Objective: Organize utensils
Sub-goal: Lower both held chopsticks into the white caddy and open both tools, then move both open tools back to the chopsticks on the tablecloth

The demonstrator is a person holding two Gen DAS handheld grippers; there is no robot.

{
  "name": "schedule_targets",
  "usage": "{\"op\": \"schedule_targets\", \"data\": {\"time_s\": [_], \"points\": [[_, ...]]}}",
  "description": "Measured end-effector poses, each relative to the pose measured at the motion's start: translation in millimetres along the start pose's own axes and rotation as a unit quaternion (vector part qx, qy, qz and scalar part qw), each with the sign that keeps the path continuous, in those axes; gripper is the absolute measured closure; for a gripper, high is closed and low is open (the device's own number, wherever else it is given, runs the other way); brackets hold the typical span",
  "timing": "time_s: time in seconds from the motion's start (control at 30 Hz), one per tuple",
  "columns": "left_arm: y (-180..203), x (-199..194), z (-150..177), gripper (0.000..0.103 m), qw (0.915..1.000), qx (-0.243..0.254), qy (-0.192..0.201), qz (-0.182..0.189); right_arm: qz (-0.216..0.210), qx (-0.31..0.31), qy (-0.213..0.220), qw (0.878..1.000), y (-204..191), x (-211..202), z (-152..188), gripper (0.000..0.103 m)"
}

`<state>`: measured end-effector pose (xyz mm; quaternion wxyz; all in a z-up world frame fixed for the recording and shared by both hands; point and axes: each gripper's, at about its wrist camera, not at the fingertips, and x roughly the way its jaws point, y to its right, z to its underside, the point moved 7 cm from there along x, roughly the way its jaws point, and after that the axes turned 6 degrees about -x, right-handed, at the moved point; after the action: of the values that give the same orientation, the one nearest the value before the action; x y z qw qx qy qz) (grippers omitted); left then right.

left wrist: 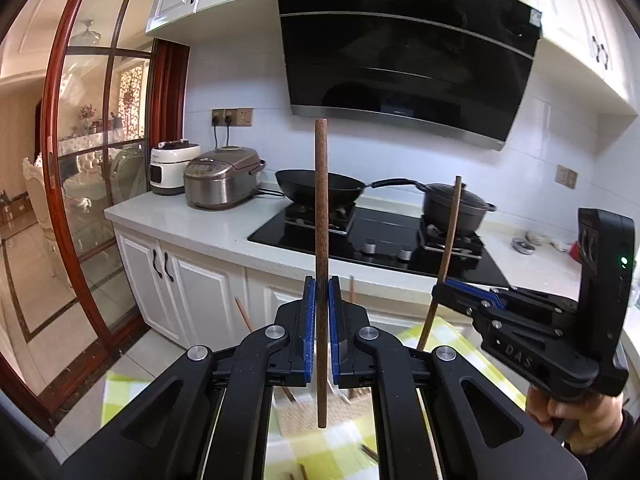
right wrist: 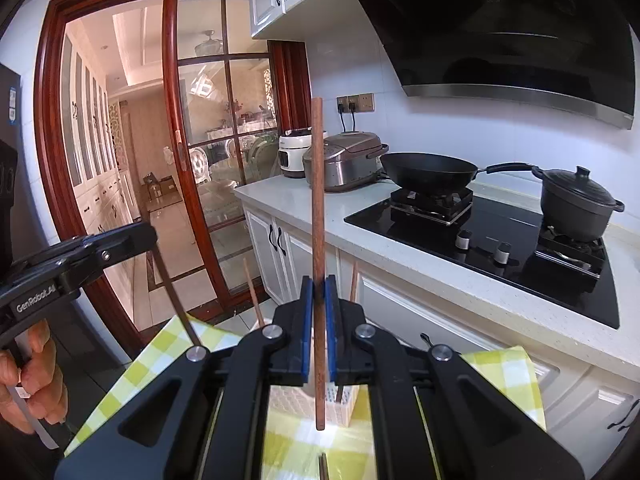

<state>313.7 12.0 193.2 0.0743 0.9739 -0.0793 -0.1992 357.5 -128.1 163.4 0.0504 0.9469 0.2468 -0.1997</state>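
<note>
My left gripper [left wrist: 321, 284] is shut on a brown wooden chopstick [left wrist: 321, 216] and holds it upright above the yellow checked cloth [left wrist: 116, 392]. My right gripper [right wrist: 319, 284] is shut on a second wooden chopstick [right wrist: 318, 200], also upright. The right gripper shows in the left wrist view [left wrist: 440, 286] with its chopstick [left wrist: 450, 232] tilted. The left gripper shows in the right wrist view [right wrist: 150, 234] with its chopstick [right wrist: 176, 300]. A white perforated utensil basket [right wrist: 340, 408] stands on the cloth [right wrist: 132, 376] below the right gripper, with other chopsticks [right wrist: 253, 298] sticking out of it.
Behind is a white counter [left wrist: 208, 228] with a rice cooker [left wrist: 222, 178], a black hob [left wrist: 384, 240], a wok [left wrist: 308, 190] and a lidded pot [left wrist: 456, 204]. A range hood [left wrist: 404, 52] hangs above. A glass sliding door [left wrist: 100, 160] is at the left.
</note>
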Motion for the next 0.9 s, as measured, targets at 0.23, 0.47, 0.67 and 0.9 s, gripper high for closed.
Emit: {"op": "schedule_targets", "data": {"time_s": [0.23,0.47,0.67,0.9], "points": [[-11,45,-5,0.097,0.9998,0.004,-0.013,-0.016,0.003,0.007,-0.007,1.0,4,42,-2,0.097],[-32,76,12,0.097,0.9991,-0.011,-0.032,-0.026,0.009,0.023,-0.019,1.0,10,74,12,0.097],[-42,92,30,0.097,0.9982,-0.017,-0.048,-0.032,0.007,0.026,-0.034,0.999,5,92,30,0.097],[-46,101,51,0.097,0.9973,-0.016,-0.062,-0.035,0.007,0.034,-0.048,0.998,4,104,47,0.097]]}}
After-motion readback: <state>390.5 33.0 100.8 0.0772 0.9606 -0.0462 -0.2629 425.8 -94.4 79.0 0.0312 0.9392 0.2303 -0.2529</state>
